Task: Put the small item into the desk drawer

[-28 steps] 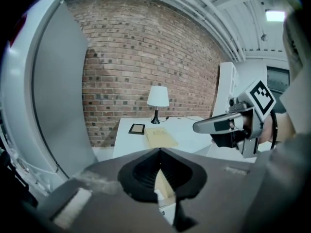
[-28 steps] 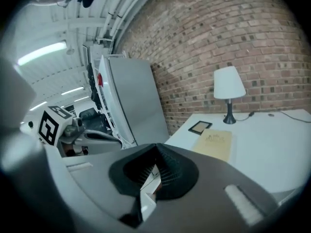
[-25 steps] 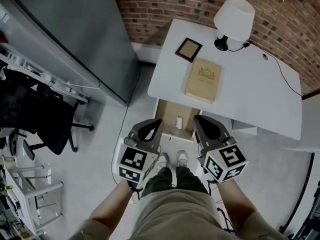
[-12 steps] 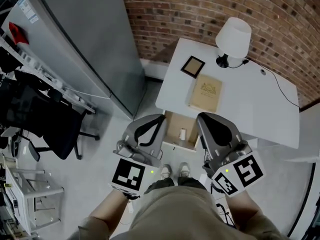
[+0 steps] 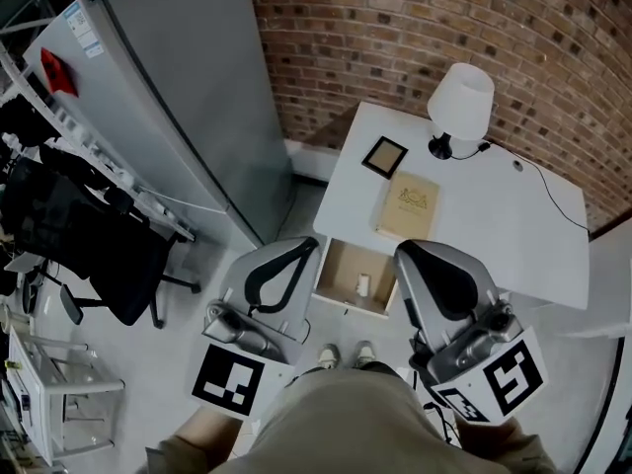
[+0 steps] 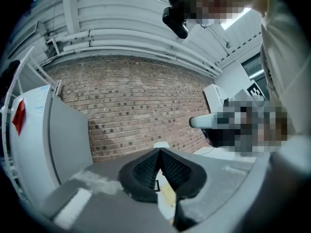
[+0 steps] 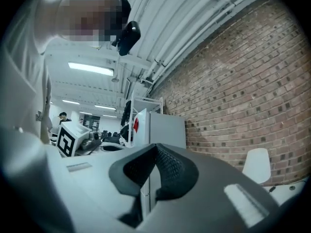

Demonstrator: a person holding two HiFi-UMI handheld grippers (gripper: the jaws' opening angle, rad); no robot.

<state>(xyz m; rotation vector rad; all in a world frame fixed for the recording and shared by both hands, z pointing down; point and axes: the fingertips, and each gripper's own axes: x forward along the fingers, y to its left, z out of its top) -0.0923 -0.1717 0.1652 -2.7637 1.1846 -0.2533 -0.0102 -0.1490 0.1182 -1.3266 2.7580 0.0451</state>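
drawer (image 5: 334, 265) open at desk's (image 5: 494, 235) 7 o'clock, small white item (image 5: 363, 284) inside | left gripper (image 5: 308, 245), right gripper (image 5: 405, 253): jaws together, empty | drawer shows only in head view; gripper views face brick wall (image 6: 136, 106)

The table (image 5: 494, 235) is plain white. The lamp (image 5: 461, 97) at twelve o'clock has a white shade on a black base. The book (image 5: 408, 208) is tan with what looks like a gold emblem, and the frame (image 5: 384, 156) is black round a tan centre. The drawer (image 5: 341, 265) is pale brown inside, the small item (image 5: 363, 284) white. The brick wall (image 5: 395, 28) is red-brown with pale mortar, the cabinet (image 5: 178, 97) at ten o'clock grey, the chair (image 5: 89, 255) black.
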